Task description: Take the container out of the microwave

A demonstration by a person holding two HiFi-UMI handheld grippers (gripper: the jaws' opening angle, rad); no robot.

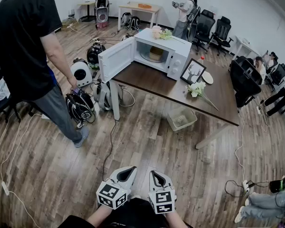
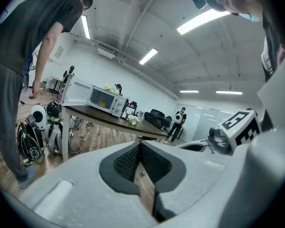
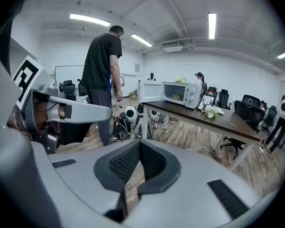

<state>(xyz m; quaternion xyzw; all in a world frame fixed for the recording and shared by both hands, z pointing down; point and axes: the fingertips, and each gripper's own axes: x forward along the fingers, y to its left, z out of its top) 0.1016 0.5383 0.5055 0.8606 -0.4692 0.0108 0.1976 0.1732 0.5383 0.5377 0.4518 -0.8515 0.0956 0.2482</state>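
Wood floor (image 1: 147,141) fills most of the room, and a long table (image 1: 213,96) carries the microwave (image 1: 178,49) at its far end. The door (image 1: 116,58) hangs wide open to the left of the microwave, probably so the cavity can be reached without a gripper having to hold it back. The container (image 1: 156,53) sits inside the microwave, upright on the cavity floor and untouched. A person (image 1: 28,46) in black stands well to the left of the microwave, clear of the open door. The left gripper (image 2: 140,144) and right gripper (image 3: 139,144) are held side by side, low and close to the wearer's body. Both are well short of the microwave, with bare floor and the table edge between them and it. Each gripper is clenched. The left pads (image 2: 126,161) meet at their tips, the right pads (image 3: 123,163) do the same, and nothing sits between either pair. This looks like a carrying posture for walking up, not a reaching one. The container lies ahead of the fingers and slightly to their right, far beyond their reach. I judge that the jaws must spread before they enter the cavity.
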